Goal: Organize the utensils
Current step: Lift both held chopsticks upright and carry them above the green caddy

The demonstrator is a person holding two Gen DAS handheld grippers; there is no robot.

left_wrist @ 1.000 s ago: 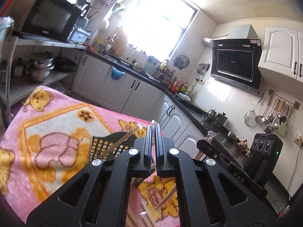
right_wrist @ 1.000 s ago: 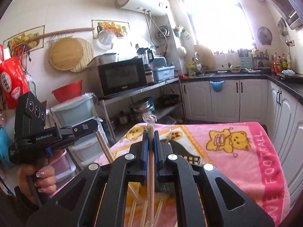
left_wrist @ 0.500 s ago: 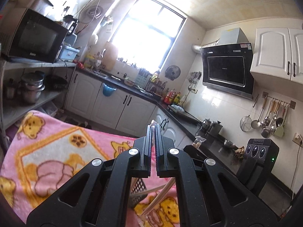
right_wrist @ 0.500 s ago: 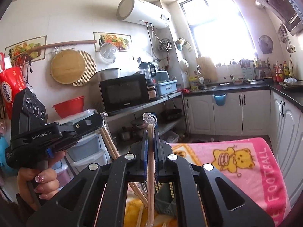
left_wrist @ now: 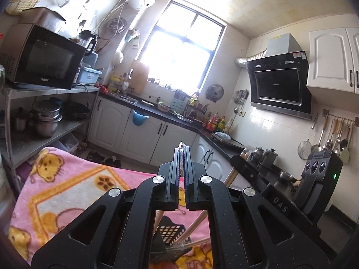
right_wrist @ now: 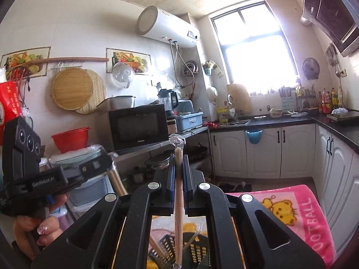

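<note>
Both tongs are up off the table and both are busy. Left tongs [left_wrist: 181, 151] are clenched hard together, with just a crinkled scrap of clear wrapper [left_wrist: 180, 144] poking out at the tips. Right tongs [right_wrist: 178, 157] are clamped on a pair of wrapped wooden chopsticks [right_wrist: 178, 192], which stand upright between the blue pads [right_wrist: 171, 179], the plastic twist at the top sticking well above the tips and the lower end hanging down toward the black mesh basket [right_wrist: 195, 250].

That basket sits on the pink teddy-bear blanket [left_wrist: 67, 192] spread over the table, near and below both tools, and more chopsticks [left_wrist: 195, 226] lean out of it at an angle. In the right wrist view, the left tool shows at the left edge, a hand [right_wrist: 38, 228] with painted nails wrapped round its grip, and wooden sticks [right_wrist: 116, 180] slanting down from its nose.

Far behind: a black microwave [left_wrist: 42, 60] on a steel shelf, white cabinets [right_wrist: 264, 152] under a dark worktop, and a bright window [left_wrist: 179, 56].
</note>
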